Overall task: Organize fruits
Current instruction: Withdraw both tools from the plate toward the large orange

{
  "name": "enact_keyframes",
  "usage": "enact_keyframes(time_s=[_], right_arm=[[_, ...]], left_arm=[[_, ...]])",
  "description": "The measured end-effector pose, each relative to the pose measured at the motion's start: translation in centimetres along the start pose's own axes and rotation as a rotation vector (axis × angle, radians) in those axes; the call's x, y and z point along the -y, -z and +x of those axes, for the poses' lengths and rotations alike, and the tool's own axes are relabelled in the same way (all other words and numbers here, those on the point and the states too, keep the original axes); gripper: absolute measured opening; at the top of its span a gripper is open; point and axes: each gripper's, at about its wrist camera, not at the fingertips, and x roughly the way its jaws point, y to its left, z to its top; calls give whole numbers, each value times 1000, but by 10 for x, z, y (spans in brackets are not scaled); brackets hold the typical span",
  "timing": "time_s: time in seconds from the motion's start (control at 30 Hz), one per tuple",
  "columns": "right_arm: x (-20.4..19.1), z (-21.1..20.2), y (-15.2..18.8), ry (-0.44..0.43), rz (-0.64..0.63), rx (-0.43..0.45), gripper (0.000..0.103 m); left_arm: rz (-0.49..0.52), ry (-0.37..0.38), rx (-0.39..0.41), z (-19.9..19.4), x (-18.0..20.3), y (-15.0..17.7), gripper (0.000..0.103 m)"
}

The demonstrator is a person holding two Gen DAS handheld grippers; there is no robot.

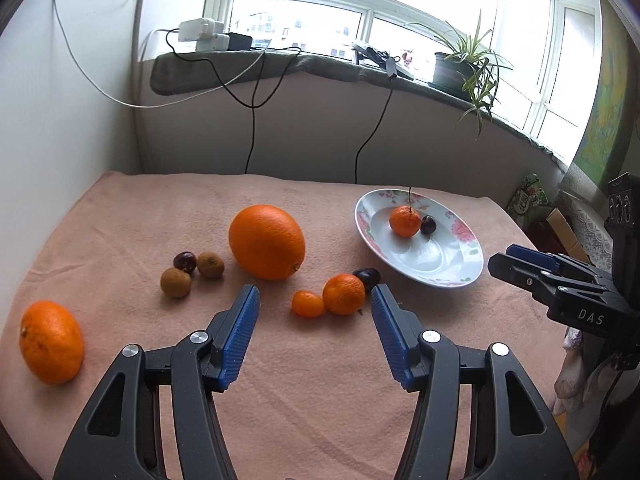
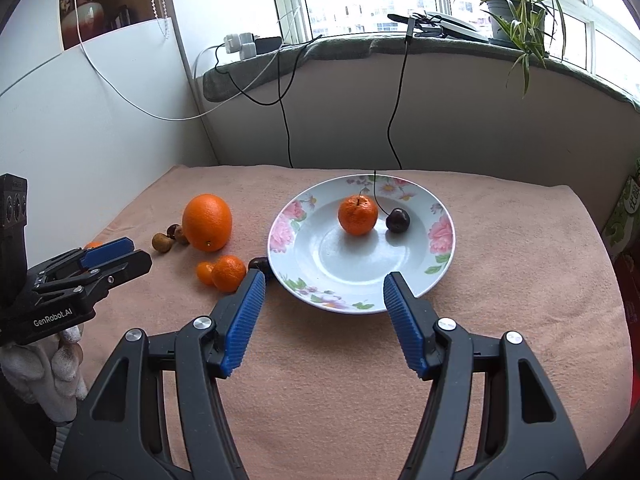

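Observation:
A floral white plate (image 1: 424,264) (image 2: 360,276) holds a mandarin (image 1: 405,221) (image 2: 357,215) and a dark cherry (image 1: 428,224) (image 2: 397,220). On the pink cloth lie a big orange (image 1: 267,242) (image 2: 207,222), two mandarins (image 1: 344,294) (image 1: 307,303) (image 2: 228,273), a cherry (image 1: 367,278) (image 2: 259,264), two brown longans (image 1: 175,282) (image 1: 210,265), another cherry (image 1: 185,261) and an orange (image 1: 51,342) at far left. My left gripper (image 1: 315,300) is open and empty just before the two mandarins. My right gripper (image 2: 324,286) is open and empty at the plate's near rim.
The pink cloth (image 2: 360,380) covers the table up to a white wall and a windowsill with cables (image 1: 252,92), chargers and a potted plant (image 2: 516,12). Boxes (image 1: 532,200) stand off the table's right edge.

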Motion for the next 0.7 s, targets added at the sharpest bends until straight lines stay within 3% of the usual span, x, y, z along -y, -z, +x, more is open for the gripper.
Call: enact_keyframes(time_s=[0.7], right_arm=[[-52, 24, -10, -143, -108, -34, 65]], left_arm=[[-60, -63, -36, 2, -50, 22, 57]])
